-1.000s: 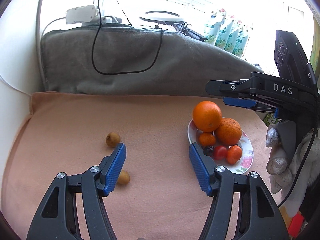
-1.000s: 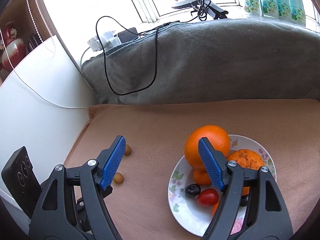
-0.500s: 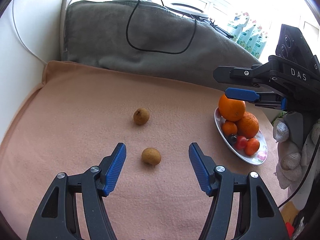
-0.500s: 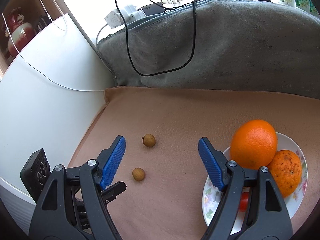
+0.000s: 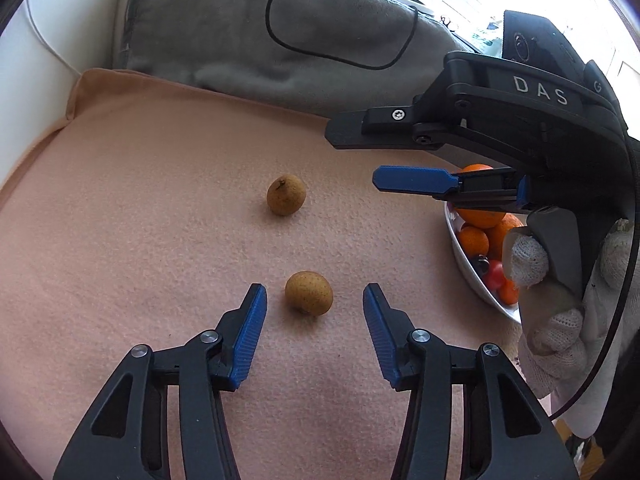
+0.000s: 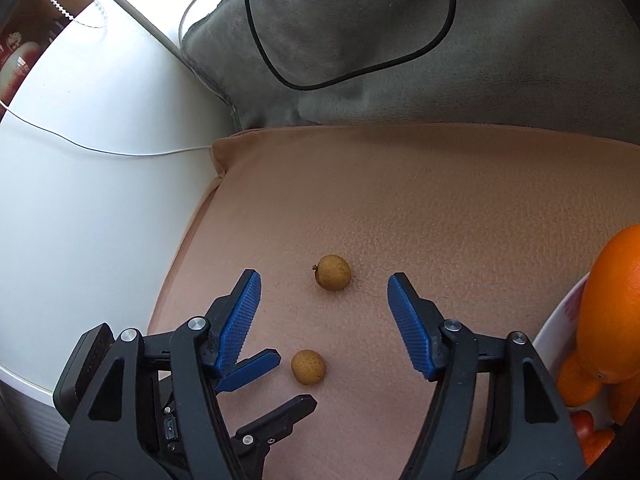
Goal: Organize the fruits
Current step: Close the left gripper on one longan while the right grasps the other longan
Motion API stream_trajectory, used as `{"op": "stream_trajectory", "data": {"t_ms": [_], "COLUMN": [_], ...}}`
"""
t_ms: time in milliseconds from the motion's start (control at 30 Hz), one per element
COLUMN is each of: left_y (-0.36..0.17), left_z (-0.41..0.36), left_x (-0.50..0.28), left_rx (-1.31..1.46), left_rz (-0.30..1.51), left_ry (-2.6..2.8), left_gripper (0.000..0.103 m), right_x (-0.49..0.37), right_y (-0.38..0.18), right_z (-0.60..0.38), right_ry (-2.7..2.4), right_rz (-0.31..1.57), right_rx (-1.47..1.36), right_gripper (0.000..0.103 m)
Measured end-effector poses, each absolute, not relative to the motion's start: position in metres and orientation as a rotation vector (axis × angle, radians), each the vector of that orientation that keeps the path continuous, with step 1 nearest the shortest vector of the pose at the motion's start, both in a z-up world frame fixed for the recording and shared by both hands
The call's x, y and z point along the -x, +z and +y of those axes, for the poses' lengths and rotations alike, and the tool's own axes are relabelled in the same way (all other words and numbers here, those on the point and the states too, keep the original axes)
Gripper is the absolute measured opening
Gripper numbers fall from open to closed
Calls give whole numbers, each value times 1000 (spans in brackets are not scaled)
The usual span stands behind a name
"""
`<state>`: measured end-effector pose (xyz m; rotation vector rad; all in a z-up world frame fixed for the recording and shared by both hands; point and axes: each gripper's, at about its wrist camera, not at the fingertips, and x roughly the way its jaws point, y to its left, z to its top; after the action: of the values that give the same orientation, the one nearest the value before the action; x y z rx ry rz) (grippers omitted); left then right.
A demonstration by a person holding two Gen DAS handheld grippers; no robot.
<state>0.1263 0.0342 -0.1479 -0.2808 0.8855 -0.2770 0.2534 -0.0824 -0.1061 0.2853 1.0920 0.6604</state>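
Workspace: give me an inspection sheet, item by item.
Surface: peach cloth, grey blanket behind.
Job's things: near longan and far longan loose on the cloth; plate piled with oranges and small fruit.
Clutter: nothing seen.
Grippers: left hand-held gripper closing, near longan between, untouched; right hand-held gripper closing, far longan just ahead.
Cables: black cable on blanket; white wire.
Surroundings: white wall, bright window.

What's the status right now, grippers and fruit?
Left gripper closing around near longan, no contact. Right gripper closing, lined on far longan. Path clear.
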Motion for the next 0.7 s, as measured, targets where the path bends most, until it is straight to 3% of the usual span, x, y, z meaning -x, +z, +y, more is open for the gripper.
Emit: {"op": "stream_trajectory", "data": {"t_ms": [467,700], "left_y": [-155,-158], "left_z": [36,33], "left_x": [-139,-149], "left_rx": [301,294], "left_rz": [917,930], "left_ry": [-287,-288], "left_gripper": [42,39], "right_x": [-275,-281], "right_y": [-133,-140], "right_z": [-58,-50], "right_ry": [650,637], "right_rz": [1161,1178], "right_rx": [-284,-264], "right_gripper": [52,50]}}
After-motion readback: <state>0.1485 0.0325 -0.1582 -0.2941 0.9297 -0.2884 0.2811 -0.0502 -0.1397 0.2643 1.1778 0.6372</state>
